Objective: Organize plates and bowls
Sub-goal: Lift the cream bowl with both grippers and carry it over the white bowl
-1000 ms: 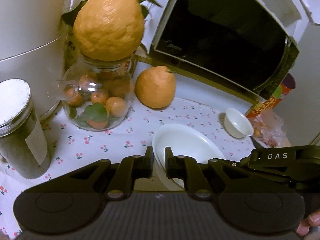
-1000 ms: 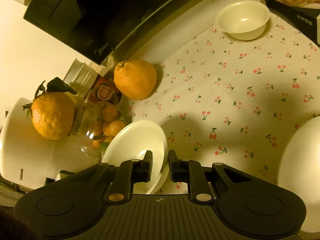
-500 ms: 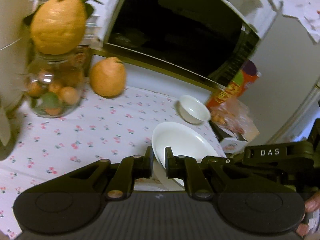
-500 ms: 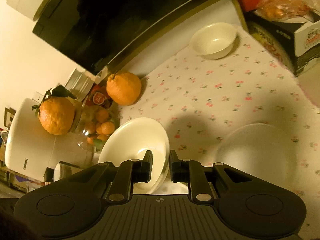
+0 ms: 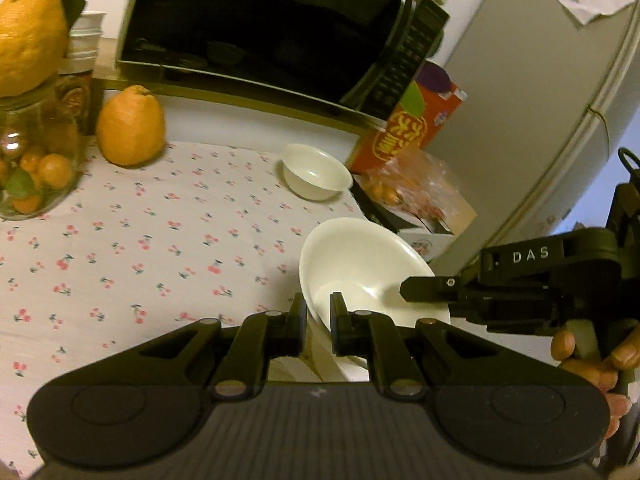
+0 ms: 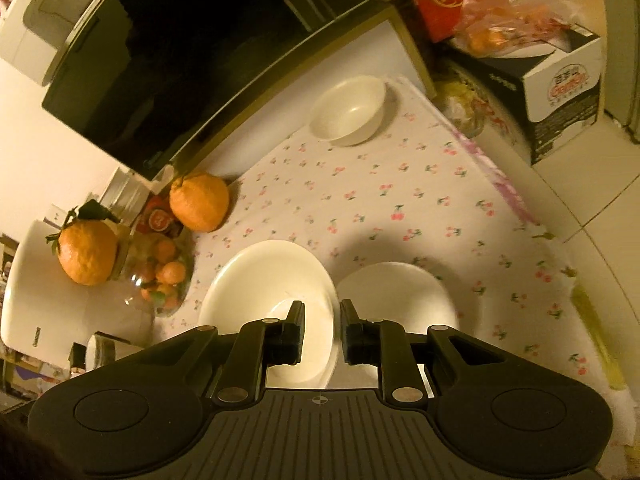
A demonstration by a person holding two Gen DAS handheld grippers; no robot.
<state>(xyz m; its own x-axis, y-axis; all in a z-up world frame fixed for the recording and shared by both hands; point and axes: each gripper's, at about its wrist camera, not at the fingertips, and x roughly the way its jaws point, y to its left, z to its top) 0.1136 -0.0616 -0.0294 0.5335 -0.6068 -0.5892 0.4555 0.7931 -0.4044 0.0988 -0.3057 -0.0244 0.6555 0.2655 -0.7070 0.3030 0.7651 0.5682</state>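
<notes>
Both grippers pinch the carried plate (image 5: 360, 268): left gripper (image 5: 318, 312) at the near rim, right gripper (image 6: 320, 320) opposite. It hangs beside the second plate (image 6: 400, 292) on the cloth. Next: lower onto it, centred. Bowl (image 6: 348, 110) waits behind.

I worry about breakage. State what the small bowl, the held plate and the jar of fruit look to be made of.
Small bowl: glossy white, likely glazed ceramic, perhaps melamine; its rim catches highlights.
Held plate: the same smooth white sheen, probably ceramic.
Jar: clear glass by the look; the fruit shows through and a bright glint sits on its wall.
</notes>
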